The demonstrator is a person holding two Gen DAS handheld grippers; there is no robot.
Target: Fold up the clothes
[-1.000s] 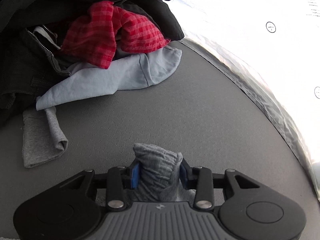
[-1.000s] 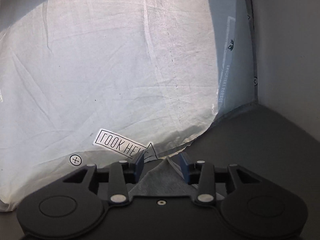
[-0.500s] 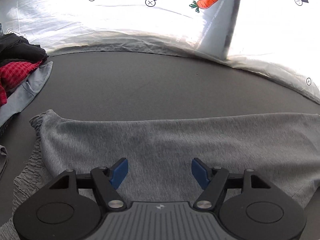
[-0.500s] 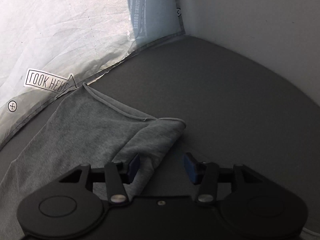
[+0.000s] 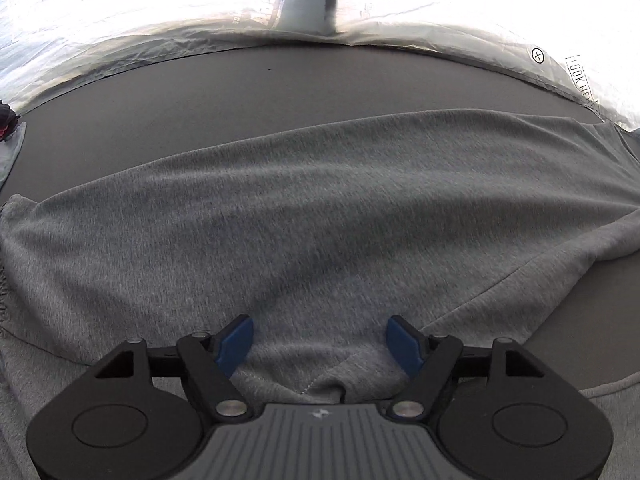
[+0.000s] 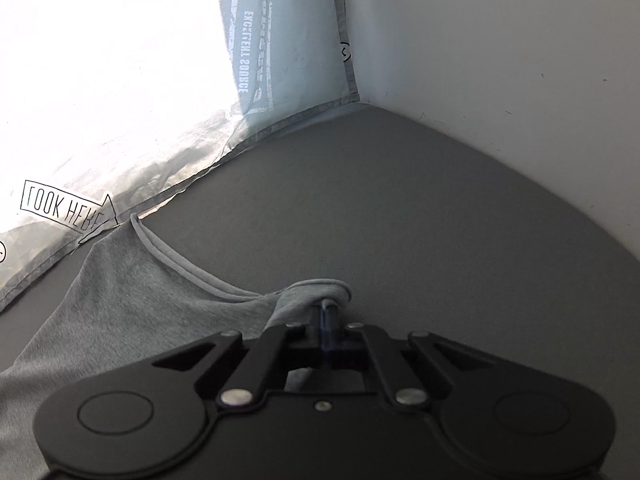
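A grey knit garment (image 5: 304, 208) lies spread across the dark grey table (image 5: 280, 88), reaching from far left to far right. My left gripper (image 5: 320, 340) is open just above its near part, blue pads apart with a seam between them. In the right wrist view the same garment (image 6: 132, 292) runs off to the lower left. My right gripper (image 6: 328, 312) is shut on a bunched hem corner of it, right at the table surface.
A bright white printed curtain (image 5: 160, 20) hangs along the table's far edge, with "LOOK HERE" lettering (image 6: 64, 208). A plain white wall (image 6: 500, 80) bounds the table on the right. A sliver of the clothes pile (image 5: 10, 128) shows at far left.
My left gripper let go of the grey fabric, opened and swung right over the spread garment. My right gripper was open and has now shut on the hem corner.
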